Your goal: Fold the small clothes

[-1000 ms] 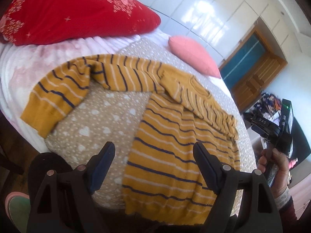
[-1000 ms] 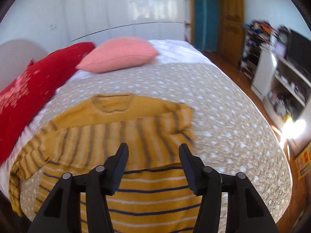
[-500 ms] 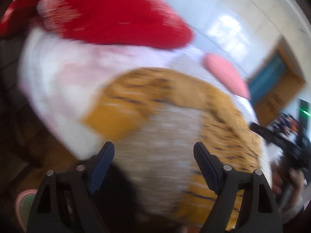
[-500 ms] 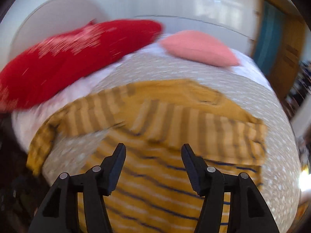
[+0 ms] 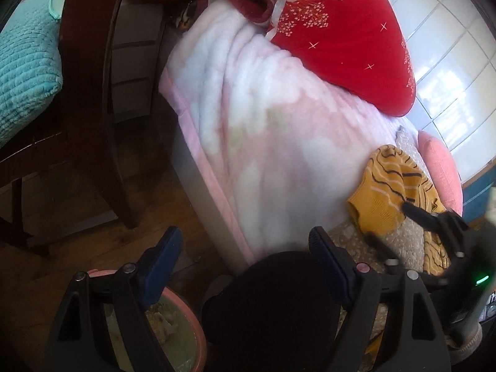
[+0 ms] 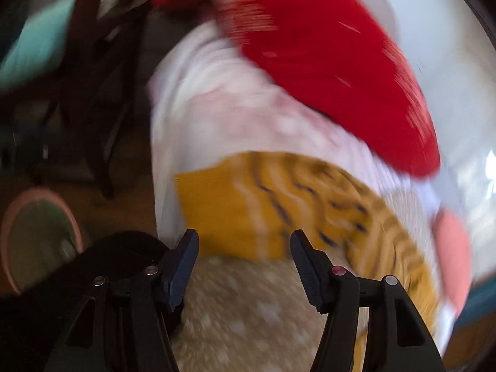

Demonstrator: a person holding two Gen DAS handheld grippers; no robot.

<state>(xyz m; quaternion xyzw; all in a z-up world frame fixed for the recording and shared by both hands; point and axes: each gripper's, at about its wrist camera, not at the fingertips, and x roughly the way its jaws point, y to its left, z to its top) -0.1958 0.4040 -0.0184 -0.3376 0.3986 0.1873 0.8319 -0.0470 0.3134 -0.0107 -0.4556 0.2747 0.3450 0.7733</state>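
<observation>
A mustard sweater with dark and white stripes lies on the beige dotted bedspread (image 6: pixel 248 310). Its sleeve (image 6: pixel 279 204) stretches toward the bed's left edge and ends in a plain mustard cuff (image 6: pixel 223 210) on the pink blanket. My right gripper (image 6: pixel 245 248) is open, its fingers just short of that cuff with nothing between them; the view is blurred. My left gripper (image 5: pixel 245 248) is open and empty over the bed's side edge, well to the left of the cuff (image 5: pixel 375 210). In the left wrist view the right gripper (image 5: pixel 393 226) hovers at the cuff.
A big red pillow (image 5: pixel 341 40) and a pink blanket (image 5: pixel 263 130) cover the bed's head end, with a small pink pillow (image 5: pixel 440 170) beyond. A dark wooden chair (image 5: pixel 90 99) with a teal cushion (image 5: pixel 24 65) stands beside the bed. A pink-rimmed basin (image 5: pixel 186 325) sits on the floor.
Both grippers swung left, from over the sweater's body to the bed's left edge. The right one came up to the sleeve cuff. Both stayed open.
</observation>
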